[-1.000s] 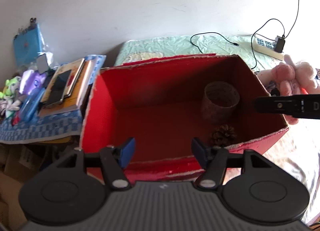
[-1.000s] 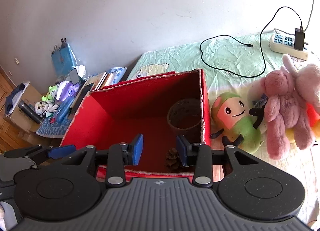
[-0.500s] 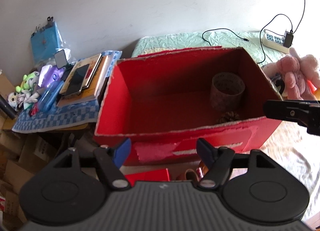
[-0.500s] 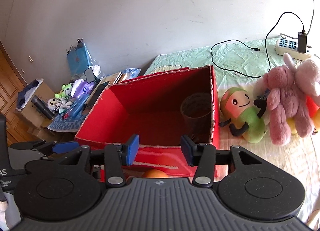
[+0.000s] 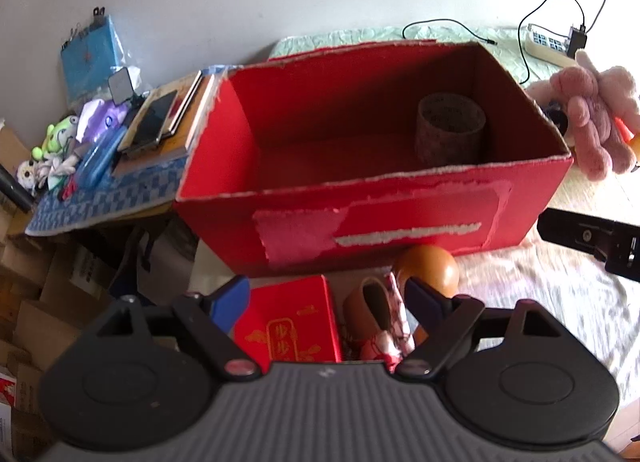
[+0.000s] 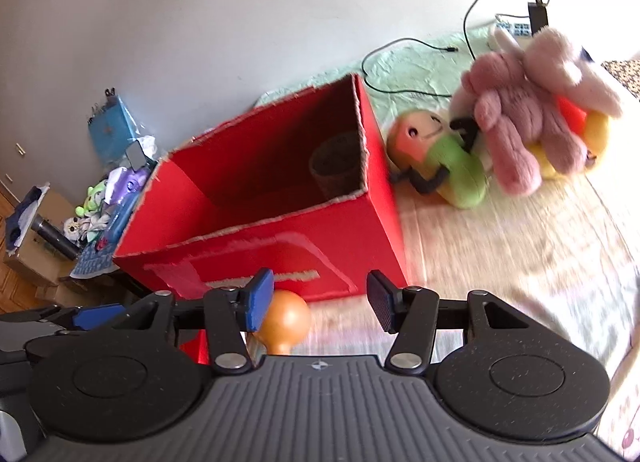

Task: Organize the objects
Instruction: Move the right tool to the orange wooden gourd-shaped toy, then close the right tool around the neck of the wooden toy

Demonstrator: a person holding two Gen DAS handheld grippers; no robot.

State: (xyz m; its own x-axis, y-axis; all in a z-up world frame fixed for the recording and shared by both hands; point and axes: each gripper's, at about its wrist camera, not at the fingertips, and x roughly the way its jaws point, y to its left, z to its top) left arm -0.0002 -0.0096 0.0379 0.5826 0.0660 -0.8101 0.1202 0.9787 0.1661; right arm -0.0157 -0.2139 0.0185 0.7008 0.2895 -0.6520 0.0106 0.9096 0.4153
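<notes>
A red cardboard box [image 5: 400,218] stands on the bed with a brown patterned cylinder [image 5: 450,130] inside it at the right. In front of the box lie an orange gourd [image 5: 428,268], a small red packet [image 5: 290,326] and a brown shoe-like item with floral fabric [image 5: 378,320]. My left gripper [image 5: 326,298] is open and empty just above these. My right gripper [image 6: 318,300] is open and empty in front of the box [image 6: 320,246], with the gourd [image 6: 286,320] by its left finger. A pink plush [image 6: 520,110] and a green plush [image 6: 444,158] lie right of the box.
A side table [image 5: 100,190] with books, a phone and small toys stands left of the box. A power strip and cable [image 5: 548,42] lie at the back of the bed. Cardboard boxes [image 5: 36,302] sit on the floor at the left.
Both grippers have pulled back from above the box and dropped lower in front of it. The gourd, red packet and shoe-like item have come into view. The right gripper has opened wider.
</notes>
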